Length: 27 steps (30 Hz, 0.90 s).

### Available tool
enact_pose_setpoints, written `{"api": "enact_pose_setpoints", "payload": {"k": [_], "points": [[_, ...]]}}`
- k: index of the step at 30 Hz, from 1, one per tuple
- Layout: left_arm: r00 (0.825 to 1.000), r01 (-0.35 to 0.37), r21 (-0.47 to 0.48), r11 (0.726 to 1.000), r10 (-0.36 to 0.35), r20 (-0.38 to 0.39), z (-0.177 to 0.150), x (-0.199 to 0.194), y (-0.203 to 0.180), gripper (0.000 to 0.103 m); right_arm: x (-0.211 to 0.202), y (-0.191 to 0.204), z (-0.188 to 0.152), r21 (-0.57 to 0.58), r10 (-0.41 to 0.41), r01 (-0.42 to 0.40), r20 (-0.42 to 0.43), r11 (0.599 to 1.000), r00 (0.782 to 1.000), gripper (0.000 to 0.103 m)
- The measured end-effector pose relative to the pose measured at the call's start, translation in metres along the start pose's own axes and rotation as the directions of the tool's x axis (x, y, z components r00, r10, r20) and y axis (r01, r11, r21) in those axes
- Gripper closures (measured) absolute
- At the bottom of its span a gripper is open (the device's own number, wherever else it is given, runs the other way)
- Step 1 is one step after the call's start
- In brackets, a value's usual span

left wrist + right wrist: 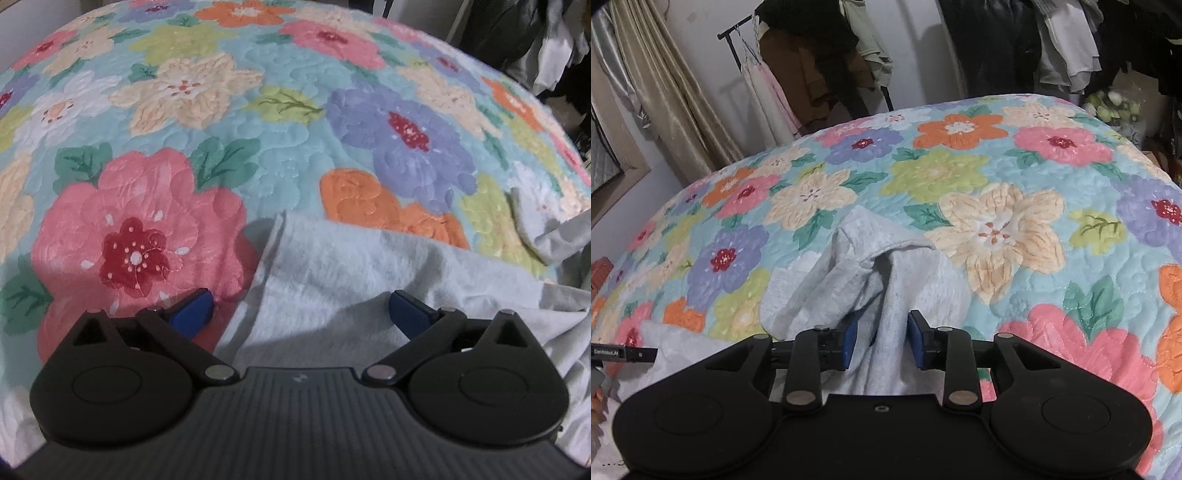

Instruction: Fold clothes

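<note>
The grey garment (369,266) runs off the frame's lower right, its shape unclear. It lies beneath the wide-open left gripper (301,306). The right gripper (881,339), partly open, straddles a raised fold without pinching it, on the floral quilt (960,173).

Small white lettering on a dark bar (626,353) at the left edge of the right wrist view, too blurred to read with certainty, no other text legible

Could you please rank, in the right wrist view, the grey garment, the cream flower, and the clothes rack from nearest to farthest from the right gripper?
1. Grey garment, between the right gripper's jaws.
2. Cream flower, up and to the right on the quilt.
3. Clothes rack, past the bed, against the wall.
</note>
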State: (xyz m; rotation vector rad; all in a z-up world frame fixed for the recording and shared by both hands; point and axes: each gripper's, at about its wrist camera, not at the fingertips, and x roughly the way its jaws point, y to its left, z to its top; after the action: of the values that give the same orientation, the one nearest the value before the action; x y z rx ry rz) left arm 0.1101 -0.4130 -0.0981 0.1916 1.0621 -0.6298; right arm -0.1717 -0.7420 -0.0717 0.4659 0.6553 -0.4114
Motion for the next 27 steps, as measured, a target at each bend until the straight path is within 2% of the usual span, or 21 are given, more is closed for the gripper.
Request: {"api": "enact_pose_setpoints", "payload": {"k": [6, 8, 11, 13, 14, 17, 20, 21, 22, 23, 27], "points": [[0.998, -0.049, 0.017, 0.999, 0.048, 0.042, -0.003, -0.001, -0.009, 0.001, 0.003, 0.001, -0.001, -0.014, -0.011, 0.011, -0.021, 1.000, 1.000, 0.066], [0.997, -0.045, 0.006, 0.999, 0.045, 0.066, -0.006, -0.005, -0.009, 0.008, 0.005, 0.005, -0.002, -0.043, -0.025, 0.023, -0.026, 0.999, 0.999, 0.065], [0.994, -0.059, 0.004, 0.998, 0.059, 0.095, -0.008, -0.010, -0.011, 0.042, 0.006, 0.008, -0.003, -0.070, -0.038, 0.036, -0.029, 0.997, 0.999, 0.064], [0.994, -0.048, 0.020, 0.999, 0.045, 0.099, -0.008, -0.015, -0.014, 0.078, 0.007, 0.008, -0.002, -0.070, -0.036, 0.034, -0.031, 0.997, 0.999, 0.064], [0.995, -0.039, 0.018, 0.999, 0.037, 0.096, -0.007, -0.017, -0.014, 0.082, 0.006, 0.007, -0.002, -0.068, -0.034, 0.032, -0.032, 0.997, 0.999, 0.063], [0.994, -0.056, 0.019, 0.998, 0.053, 0.100, -0.005, -0.021, -0.020, 0.087, 0.006, 0.006, -0.002, -0.062, -0.030, 0.028, -0.030, 0.998, 0.999, 0.063], [0.982, -0.121, 0.070, 0.990, 0.109, 0.157, -0.004, -0.029, -0.030, 0.089, 0.004, 0.006, -0.001, -0.067, -0.035, 0.034, -0.013, 0.997, 0.999, 0.064], [0.976, -0.139, 0.089, 0.986, 0.121, 0.183, -0.002, -0.032, -0.033, 0.089, 0.003, 0.006, -0.001, -0.070, -0.035, 0.035, -0.003, 0.997, 0.999, 0.067], [0.970, -0.153, 0.100, 0.983, 0.130, 0.206, 0.001, -0.036, -0.034, 0.089, 0.001, 0.006, 0.000, -0.074, -0.027, 0.027, 0.003, 0.997, 1.000, 0.075], [0.965, -0.164, 0.102, 0.981, 0.138, 0.221, 0.005, -0.039, -0.033, 0.089, 0.000, 0.006, 0.002, -0.078, -0.018, 0.018, 0.008, 0.997, 1.000, 0.090], [0.951, -0.197, 0.076, 0.978, 0.172, 0.257, 0.019, -0.049, -0.020, 0.090, -0.006, 0.001, 0.007, -0.052, 0.015, -0.012, 0.046, 0.999, 0.999, 0.094]]}}
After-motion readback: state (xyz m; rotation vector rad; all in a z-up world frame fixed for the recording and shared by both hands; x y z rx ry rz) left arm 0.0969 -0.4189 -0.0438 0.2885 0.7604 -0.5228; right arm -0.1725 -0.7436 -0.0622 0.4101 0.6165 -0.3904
